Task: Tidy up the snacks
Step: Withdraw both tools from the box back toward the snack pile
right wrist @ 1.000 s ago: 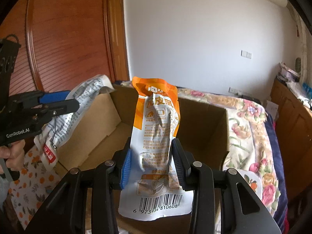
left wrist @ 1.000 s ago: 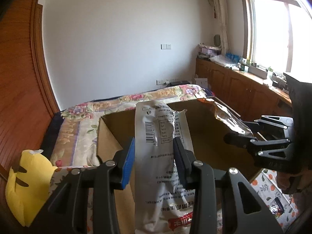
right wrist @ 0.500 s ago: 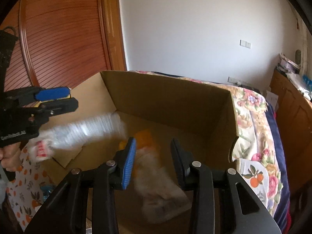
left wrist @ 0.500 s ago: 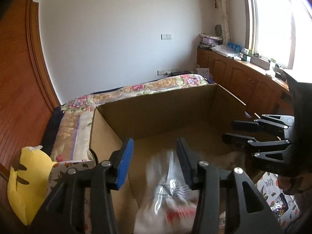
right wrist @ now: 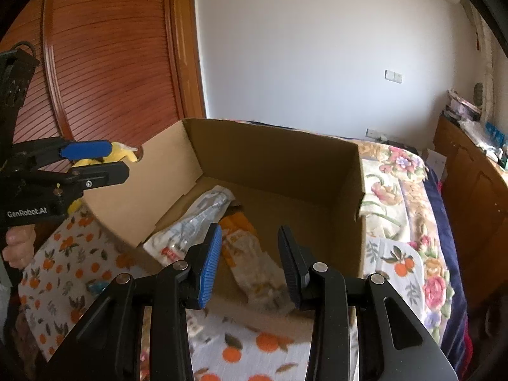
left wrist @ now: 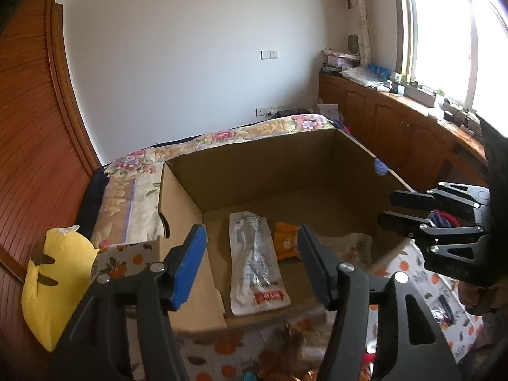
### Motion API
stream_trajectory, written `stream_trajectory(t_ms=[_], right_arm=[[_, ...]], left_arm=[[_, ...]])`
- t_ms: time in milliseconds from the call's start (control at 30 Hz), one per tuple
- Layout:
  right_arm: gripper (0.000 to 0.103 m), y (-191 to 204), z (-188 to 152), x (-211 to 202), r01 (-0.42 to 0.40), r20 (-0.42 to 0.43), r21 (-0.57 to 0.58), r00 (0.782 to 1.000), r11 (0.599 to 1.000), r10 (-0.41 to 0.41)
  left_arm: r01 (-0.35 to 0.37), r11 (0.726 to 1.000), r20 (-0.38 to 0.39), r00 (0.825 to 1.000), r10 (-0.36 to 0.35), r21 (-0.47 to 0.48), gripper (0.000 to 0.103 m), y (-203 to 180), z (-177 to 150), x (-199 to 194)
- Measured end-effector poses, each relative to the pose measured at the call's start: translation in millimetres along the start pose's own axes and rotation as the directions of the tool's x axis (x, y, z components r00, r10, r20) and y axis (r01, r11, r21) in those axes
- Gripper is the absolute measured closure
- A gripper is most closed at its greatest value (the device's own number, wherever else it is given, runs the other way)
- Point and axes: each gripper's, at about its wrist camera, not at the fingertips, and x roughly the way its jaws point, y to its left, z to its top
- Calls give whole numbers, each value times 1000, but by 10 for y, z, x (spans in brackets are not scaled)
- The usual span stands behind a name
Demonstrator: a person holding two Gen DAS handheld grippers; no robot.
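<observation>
- The left gripper [left wrist: 250, 266] is standing released; its jaws have just been opening, nothing between them.
- The silver-white plastic snack pouch [left wrist: 255, 260], gripped a second ago, is now lying flat in the brown cardboard box [left wrist: 254, 171].
- The right gripper [right wrist: 249, 263] is also standing released and empty; its orange snack pouch [right wrist: 236, 227] is lying beside the silver one (lower end blurred, partly hidden behind the fingers).

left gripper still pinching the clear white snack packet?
No: the clear white snack packet lies flat in the brown cardboard box, left gripper empty.
</observation>
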Motion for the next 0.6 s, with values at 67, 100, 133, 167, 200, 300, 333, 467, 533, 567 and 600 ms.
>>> stream_trajectory(t_ms=[67,100,133,167,200,300,333,467,533,567,600], right_arm=[[66,36,-42,-104,5,3,0,1000,1000,-5],[66,49,-60,-149,7,4,-2,1000,1000,-7],[66,62,-77,-191,10,5,-3,1000,1000,-10],[66,82,-94,-244,14,6,-4,1000,1000,-14],[66,96,-109,-280,15,6,-5,1000,1000,-15],[66,143,-158,-402,19,10,-7,1000,1000,-19],[66,151,-169,-437,19,11,-7,1000,1000,-19],[66,213,-230,-586,22,15,-10,1000,1000,-22],[66,235,-259,-640,25,15,-13,1000,1000,-25],[66,249,-277,-680,27,16,-15,1000,1000,-27],[66,256,-291,-708,28,16,-16,999,999,-28]], left_arm=[[10,1000,17,1000,-10,-5,34,-7,-18,-115],[11,1000,33,999,-11,-2,34,-15,-32,-201],[5,1000,40,999,-5,6,34,-27,-43,-275],[-5,1000,40,999,4,14,34,-34,-49,-326],[-14,1000,38,999,13,23,34,-58,-59,-377],[-21,999,34,999,20,36,34,-79,-87,-495],[-22,999,34,999,20,38,34,-86,-98,-545],[-31,999,67,997,29,32,34,-87,-138,-714],[-32,999,84,996,30,30,33,-87,-171,-785],[-38,999,86,996,34,37,33,-107,-180,-808],[-42,998,89,995,38,45,33,-129,-196,-836]])
